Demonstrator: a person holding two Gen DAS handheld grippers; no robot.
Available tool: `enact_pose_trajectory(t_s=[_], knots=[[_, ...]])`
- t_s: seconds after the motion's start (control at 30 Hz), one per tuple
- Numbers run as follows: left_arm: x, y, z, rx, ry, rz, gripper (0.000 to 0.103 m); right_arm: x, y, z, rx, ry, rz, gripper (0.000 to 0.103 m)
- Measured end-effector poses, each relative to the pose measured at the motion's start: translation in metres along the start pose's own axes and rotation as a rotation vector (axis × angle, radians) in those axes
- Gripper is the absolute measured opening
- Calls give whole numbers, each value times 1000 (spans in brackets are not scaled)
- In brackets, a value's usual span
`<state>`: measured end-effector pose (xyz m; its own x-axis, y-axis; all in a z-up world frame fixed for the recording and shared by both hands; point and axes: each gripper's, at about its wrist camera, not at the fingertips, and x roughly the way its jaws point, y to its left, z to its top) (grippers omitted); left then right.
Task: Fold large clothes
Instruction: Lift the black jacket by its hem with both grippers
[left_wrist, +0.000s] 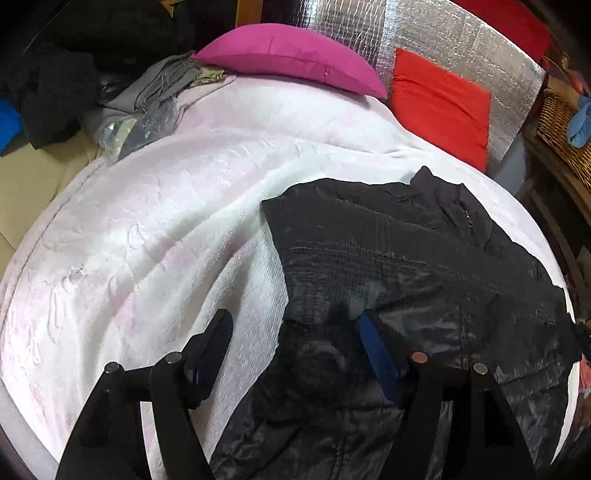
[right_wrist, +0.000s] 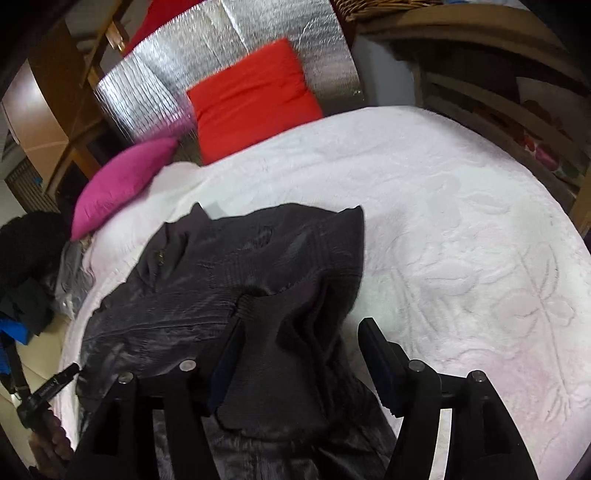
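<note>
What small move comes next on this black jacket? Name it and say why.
Probably close the right gripper on the ribbed cuff lying between its open fingers, not visibly pinched. The black jacket on the white blanket looks only partly folded, and the left gripper stands open over its edge.

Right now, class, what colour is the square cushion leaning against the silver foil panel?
Red cushion, clearest in the right wrist view.

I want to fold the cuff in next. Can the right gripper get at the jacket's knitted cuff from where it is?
Probably yes. The knitted cuff already lies between the open fingers of the right gripper, on top of the black jacket, and nothing covers it.
</note>
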<state>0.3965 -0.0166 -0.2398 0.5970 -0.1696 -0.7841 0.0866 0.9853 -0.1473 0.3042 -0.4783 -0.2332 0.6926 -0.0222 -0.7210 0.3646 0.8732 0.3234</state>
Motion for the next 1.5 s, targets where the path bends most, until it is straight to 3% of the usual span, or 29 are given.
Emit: enact_pose_trajectory(t_s=[0.3, 0.63, 0.83, 0.97, 1.07, 1.3, 1.47, 1.5], knots=[[-43, 15, -38, 41, -71, -9, 72, -52, -29, -32, 26, -29, 81, 68], [-87, 36, -142, 92, -59, 24, 80, -98, -40, -91, 52, -14, 157, 69], [-94, 51, -208, 46, 87, -56, 81, -114, -40, -159, 2, 119, 176, 70], [-94, 46, -239, 71, 166, -87, 81, -119, -46, -205, -37, 241, 171, 70], [-88, 46, -248, 61, 215, -102, 81, -118, -49, -236, -36, 336, 197, 70], [-66, 66, -254, -43, 315, -114, 81, -78, -36, -280, -75, 518, 112, 70], [-42, 79, -261, -123, 420, -191, 81, -47, -23, -292, -94, 557, 80, 70], [-39, 81, -262, -140, 430, -203, 81, -46, -21, -293, -101, 545, 78, 65]])
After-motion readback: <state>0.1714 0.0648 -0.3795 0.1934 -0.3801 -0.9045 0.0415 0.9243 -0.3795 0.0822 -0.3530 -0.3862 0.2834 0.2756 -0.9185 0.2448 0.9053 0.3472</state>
